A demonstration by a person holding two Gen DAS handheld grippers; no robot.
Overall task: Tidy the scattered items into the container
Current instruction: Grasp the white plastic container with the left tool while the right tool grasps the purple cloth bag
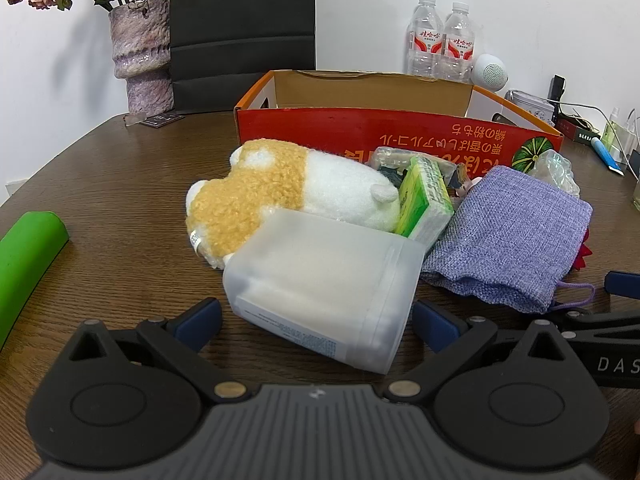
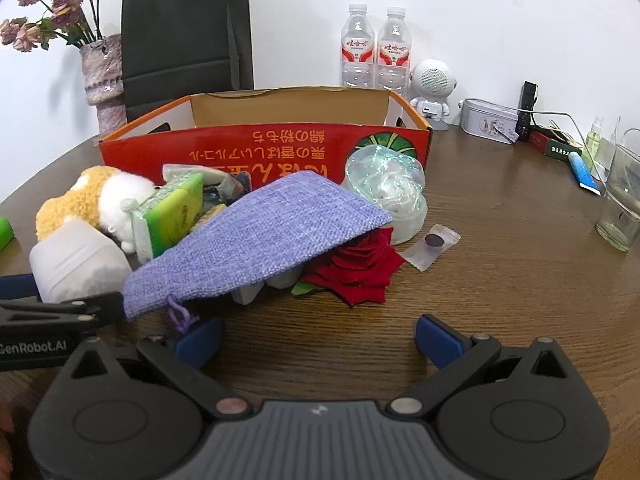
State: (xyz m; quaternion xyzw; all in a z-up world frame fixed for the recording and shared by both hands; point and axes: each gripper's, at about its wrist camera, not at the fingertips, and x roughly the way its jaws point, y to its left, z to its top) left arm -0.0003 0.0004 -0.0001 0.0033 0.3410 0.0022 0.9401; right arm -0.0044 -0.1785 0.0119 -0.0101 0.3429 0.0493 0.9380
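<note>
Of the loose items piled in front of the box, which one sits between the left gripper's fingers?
The frosted white plastic container, lying on its side. It lies between the open left gripper fingers; the plush toy and purple pouch lie beyond.

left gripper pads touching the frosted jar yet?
Apart. Left wrist view: left gripper is open, frosted jar lies between its fingers with table showing either side.

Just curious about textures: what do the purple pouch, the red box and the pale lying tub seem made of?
Purple drawstring pouch: coarse woven fabric, probably linen or burlap; the weave shows. Red open-topped box: printed cardboard, with a plain brown inside. Frosted translucent tub: likely matte plastic, its contents showing dimly.
</note>
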